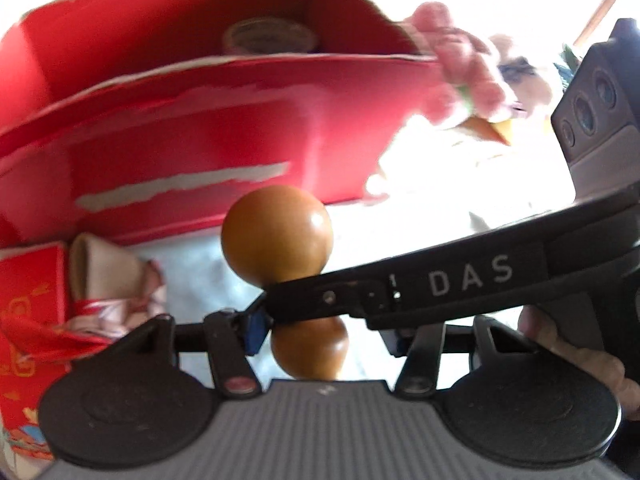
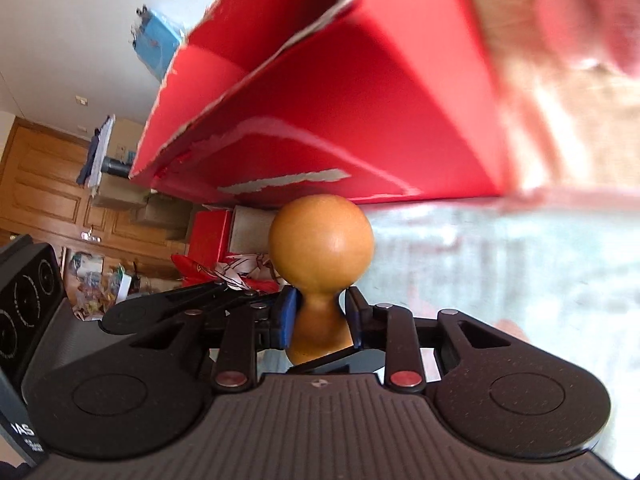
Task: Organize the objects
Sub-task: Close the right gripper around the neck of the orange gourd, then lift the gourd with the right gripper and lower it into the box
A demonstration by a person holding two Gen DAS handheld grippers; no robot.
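Both grippers meet at one object — a glossy orange-brown wooden gourd (image 2: 320, 248) with a round upper bulb, a narrow waist and a second bulb below. Seen from the right wrist camera, the right gripper (image 2: 319, 316) has its two blue-padded fingers drawn in against the gourd's waist, one pad on each side, both touching the wood, so it is clamped on the neck with the large bulb standing out ahead of the fingertips. From the left wrist camera the same gourd (image 1: 277, 229) appears upright in front of the left gripper (image 1: 324, 326), and the right tool's long black finger, printed "DAS", crosses the waist from the right side. The left gripper's fingers stand wide apart; one blue pad (image 1: 253, 330) sits just beside the waist on the left, the other is mostly hidden behind the crossing tool, and whether the near pad actually presses the wood cannot be told. Behind the gourd stands a red cardboard box (image 1: 224, 120) with torn, whitish scuffs along its front wall and open top edge; a roll of tape (image 1: 270, 36) lies inside it. To the left of the box, on the pale tabletop (image 1: 192, 264), sit a small red printed packet (image 1: 28, 308) and a crumpled bundle of cloth with red ribbon (image 1: 116, 284). A blurred pink plush toy (image 1: 460, 68) lies past the box's right end.
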